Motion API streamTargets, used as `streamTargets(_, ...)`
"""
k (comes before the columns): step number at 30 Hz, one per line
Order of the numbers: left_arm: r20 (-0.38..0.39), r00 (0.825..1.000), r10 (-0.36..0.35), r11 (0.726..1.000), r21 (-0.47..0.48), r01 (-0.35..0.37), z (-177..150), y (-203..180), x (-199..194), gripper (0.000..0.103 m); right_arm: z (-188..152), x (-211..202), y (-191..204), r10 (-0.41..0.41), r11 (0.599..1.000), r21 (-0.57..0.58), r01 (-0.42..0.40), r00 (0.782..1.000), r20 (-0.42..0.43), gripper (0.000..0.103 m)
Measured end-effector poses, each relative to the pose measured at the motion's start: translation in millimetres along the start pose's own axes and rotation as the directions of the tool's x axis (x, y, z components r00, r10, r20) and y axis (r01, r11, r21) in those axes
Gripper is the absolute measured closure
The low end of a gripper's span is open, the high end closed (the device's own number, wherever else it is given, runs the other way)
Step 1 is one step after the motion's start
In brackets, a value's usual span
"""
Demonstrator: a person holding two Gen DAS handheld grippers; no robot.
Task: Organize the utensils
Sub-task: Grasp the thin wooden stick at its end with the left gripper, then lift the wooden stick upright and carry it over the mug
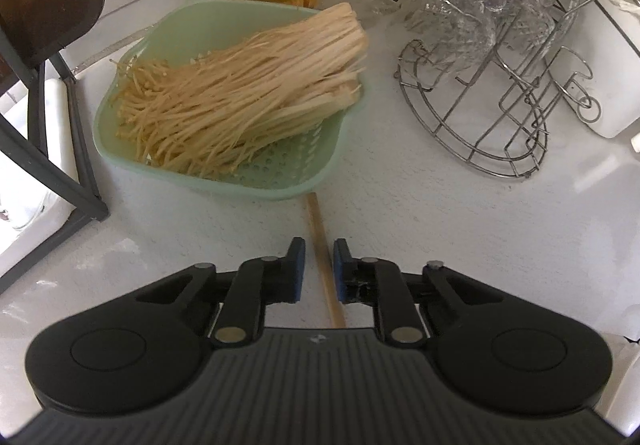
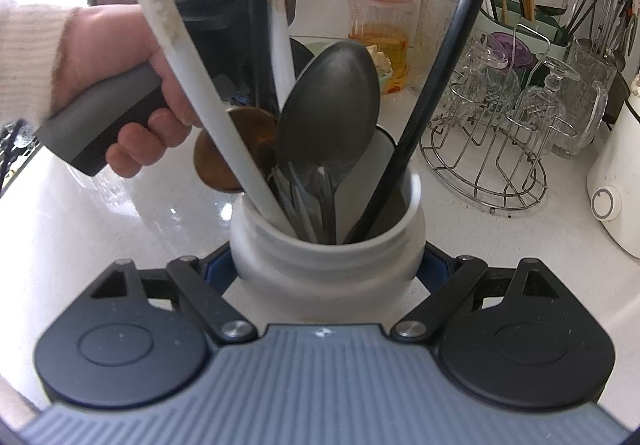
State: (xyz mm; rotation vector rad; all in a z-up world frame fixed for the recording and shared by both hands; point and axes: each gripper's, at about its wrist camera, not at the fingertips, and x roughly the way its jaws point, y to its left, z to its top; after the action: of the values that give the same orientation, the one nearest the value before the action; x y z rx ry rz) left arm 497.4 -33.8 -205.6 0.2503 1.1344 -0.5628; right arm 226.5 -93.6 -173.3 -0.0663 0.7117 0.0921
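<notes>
Surface (image 1: 400, 205) of speckled white stone carries a white ceramic utensil crock (image 2: 326, 265), pinched by the right tool (image 2: 326, 273). Nearer, a thin, light, stiff wooden chopstick (image 1: 324, 269) lies between the left tool (image 1: 319, 271)'s narrowed, untouching pads; grip mid-length.

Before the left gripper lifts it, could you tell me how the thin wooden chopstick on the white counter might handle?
The thin wooden chopstick looks stiff and light. Being slim and smooth, it may slip or pivot between the left gripper pads. Lying flat, it could also roll if nudged.
</notes>
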Motion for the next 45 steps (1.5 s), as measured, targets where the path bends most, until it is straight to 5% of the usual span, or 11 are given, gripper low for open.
streamTargets(19,-0.019,1.0,0.022,1.0,-0.004,-0.022,-24,-10,-17,0.096,2,0,-4,0.024,1.0,-0.018,-0.024,1.0,-0.015,0.012)
streamTargets(33,0.139,0.989,0.059,0.986,-0.165,-0.036,-73,1,-110,0.096,5,4,-4,0.028,0.999,-0.018,-0.028,0.999,-0.032,0.012)
streamTargets(45,0.301,0.949,0.095,0.964,-0.266,-0.012,-109,-10,-206,0.096,9,6,-5,0.044,0.998,-0.037,-0.046,0.998,-0.048,0.012)
